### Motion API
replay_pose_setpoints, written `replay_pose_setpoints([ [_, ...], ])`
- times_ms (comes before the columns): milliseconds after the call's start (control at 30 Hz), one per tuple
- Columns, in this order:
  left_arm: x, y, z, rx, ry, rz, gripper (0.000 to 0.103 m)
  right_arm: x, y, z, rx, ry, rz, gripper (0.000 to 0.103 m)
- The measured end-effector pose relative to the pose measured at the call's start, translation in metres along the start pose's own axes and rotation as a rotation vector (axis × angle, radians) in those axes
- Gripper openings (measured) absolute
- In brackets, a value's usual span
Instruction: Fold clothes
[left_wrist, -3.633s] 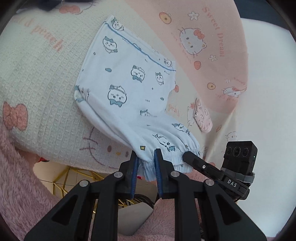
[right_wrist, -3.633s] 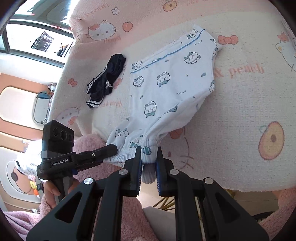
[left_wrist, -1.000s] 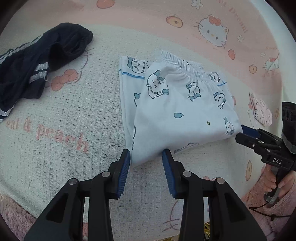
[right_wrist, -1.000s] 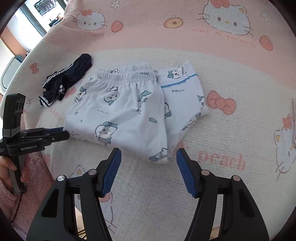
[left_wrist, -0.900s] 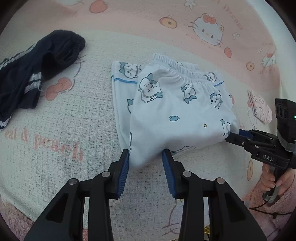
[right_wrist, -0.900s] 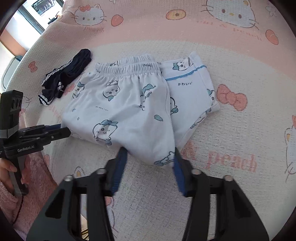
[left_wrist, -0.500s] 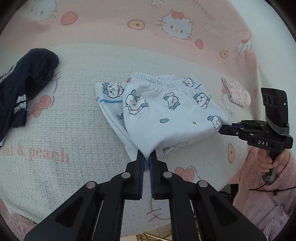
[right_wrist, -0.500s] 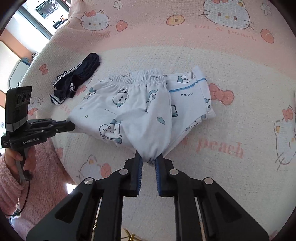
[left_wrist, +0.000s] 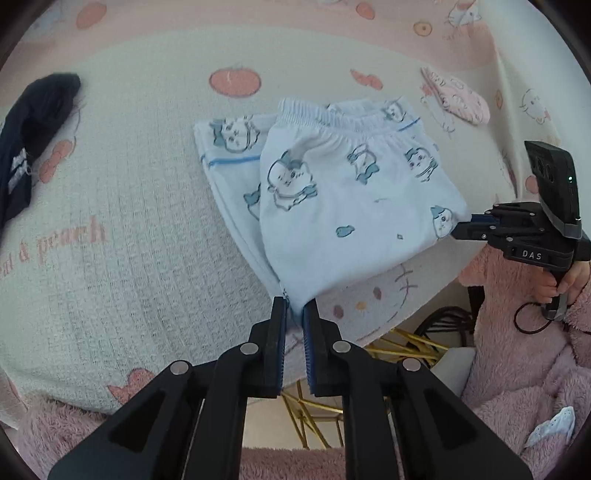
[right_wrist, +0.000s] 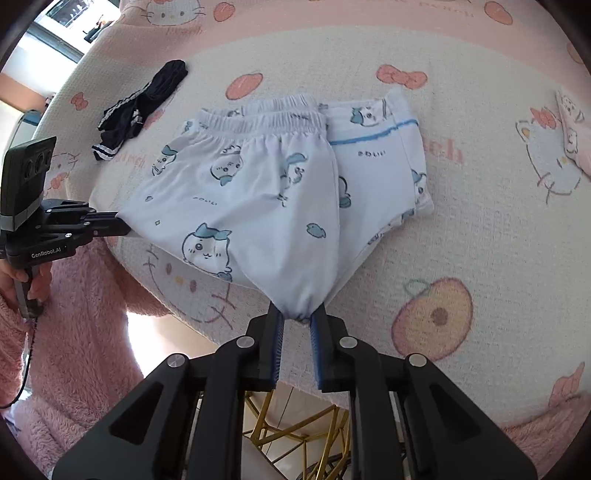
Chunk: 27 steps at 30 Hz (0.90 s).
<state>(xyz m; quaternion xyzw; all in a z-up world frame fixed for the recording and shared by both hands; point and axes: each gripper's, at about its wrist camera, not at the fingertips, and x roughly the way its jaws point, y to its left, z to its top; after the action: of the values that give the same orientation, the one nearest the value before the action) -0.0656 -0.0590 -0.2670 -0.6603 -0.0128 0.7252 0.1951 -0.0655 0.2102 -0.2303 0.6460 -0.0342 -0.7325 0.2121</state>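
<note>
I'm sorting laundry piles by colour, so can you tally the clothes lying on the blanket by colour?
Light blue printed: 1, the shorts, gripped at two corners by the left gripper and the right gripper
Dark navy striped: 1, the bunched garment
Pink printed: 1, the small item
Total: 3

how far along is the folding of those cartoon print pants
Done: the white cartoon-print pants lie folded over once on the blanket, waistband on top of the blue-striped end. In hand: the left tool and right tool each pinch a near corner of the folded edge. Left: probably another fold. The dark striped garment lies bunched and unfolded, and a small pink piece sits off to the side.
</note>
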Motion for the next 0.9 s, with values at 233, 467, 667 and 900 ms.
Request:
replay_pose_setpoints([
  [233, -0.034, -0.006, -0.011, -0.018, -0.078, 0.221, 0.014, -0.046, 0.022, -0.008, -0.028, -0.129, -0.036, 0.027],
  [467, 0.015, -0.060, 0.022, 0.026, -0.131, -0.016, 0.016, -0.007, 0.060, 0.018, -0.171, -0.084, -0.097, 0.032],
  [667, 0.046, -0.058, 0.021, 0.024, -0.038, 0.053, 0.016, 0.006, 0.034, 0.014, -0.170, -0.057, -0.193, 0.015],
  [900, 0.023, -0.046, 0.009, 0.033, 0.001, 0.216, 0.018, 0.009, 0.023, 0.013, -0.167, -0.068, -0.232, 0.024],
])
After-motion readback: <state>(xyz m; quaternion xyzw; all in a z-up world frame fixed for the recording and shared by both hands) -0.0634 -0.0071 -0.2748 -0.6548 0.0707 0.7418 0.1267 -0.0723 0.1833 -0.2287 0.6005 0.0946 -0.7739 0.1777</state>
